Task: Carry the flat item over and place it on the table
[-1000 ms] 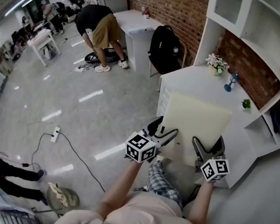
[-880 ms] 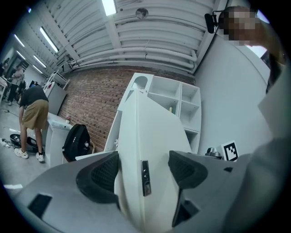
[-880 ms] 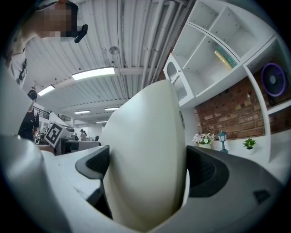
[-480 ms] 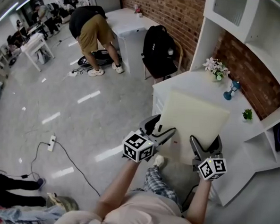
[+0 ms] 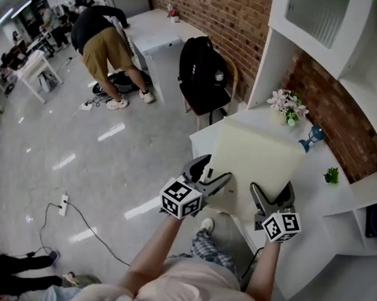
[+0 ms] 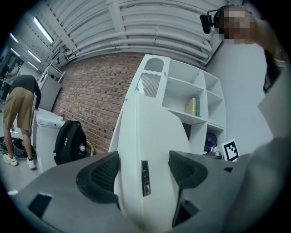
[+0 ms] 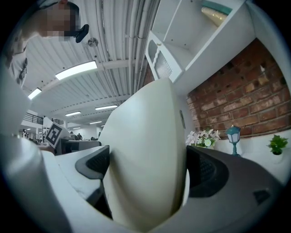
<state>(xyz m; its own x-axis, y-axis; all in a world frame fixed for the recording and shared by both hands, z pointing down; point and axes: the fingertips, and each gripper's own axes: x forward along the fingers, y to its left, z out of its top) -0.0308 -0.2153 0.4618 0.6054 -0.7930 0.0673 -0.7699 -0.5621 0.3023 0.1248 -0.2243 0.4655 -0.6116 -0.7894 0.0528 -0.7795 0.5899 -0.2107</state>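
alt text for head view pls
A person, seen from above, holds a cream flat panel by its near edge with the left gripper and right gripper both clamped on it, at a white table with flowers and a blue lamp.

Place: an open-plan office or lab hall, with a home-style corner set up in it.
Floor: glossy grey floor [image 5: 111,167], with a power strip [image 5: 63,204] and its cable lying loose.
Ceiling: ribbed metal ceiling [image 6: 136,27] with strip lights [image 7: 75,69].
Work area: several white desks [image 5: 159,31], a person [image 5: 103,36] bent over gear on the floor, a black backpack [image 5: 203,71] on a chair.
Corner: brick wall [image 5: 216,15], white shelving unit [image 5: 323,34], white table [image 5: 325,212] bearing a bunch of flowers [image 5: 285,103].
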